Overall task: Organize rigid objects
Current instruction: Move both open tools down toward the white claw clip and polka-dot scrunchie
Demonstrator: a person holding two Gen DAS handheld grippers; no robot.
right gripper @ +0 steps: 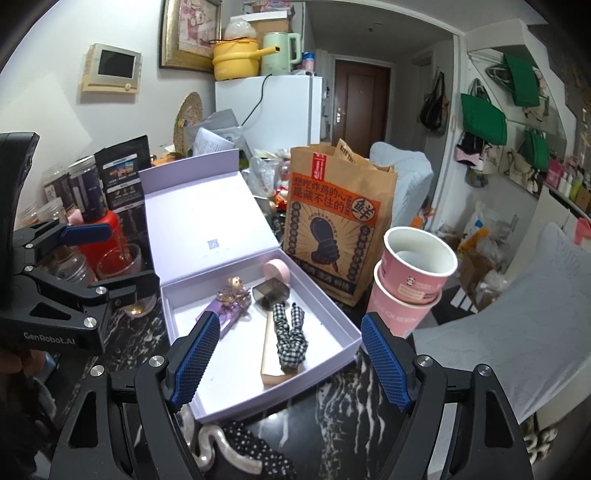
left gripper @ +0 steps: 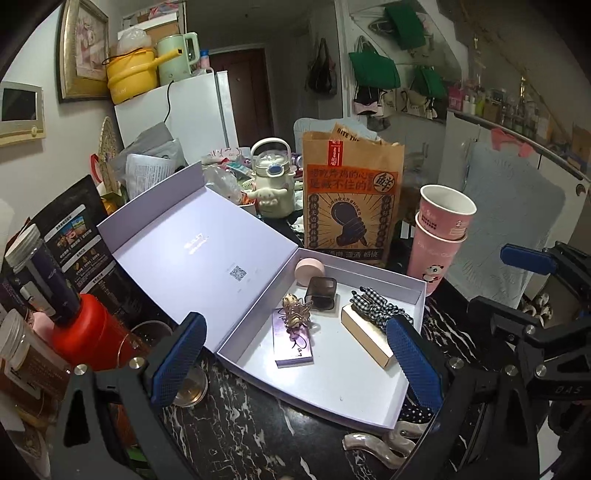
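Where the frame ends, pearly clip and dotted fabric are cut off.

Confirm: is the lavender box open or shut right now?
Open. The box has its lid folded back and propped behind it, baring the items on its floor, among them a checked hair clip.

A white fridge is standing against the pale wall, carrying a yellow pot and a green kettle. Left of it a framed picture is hanging; right of it a dark door is showing, with green bags hanging further right.
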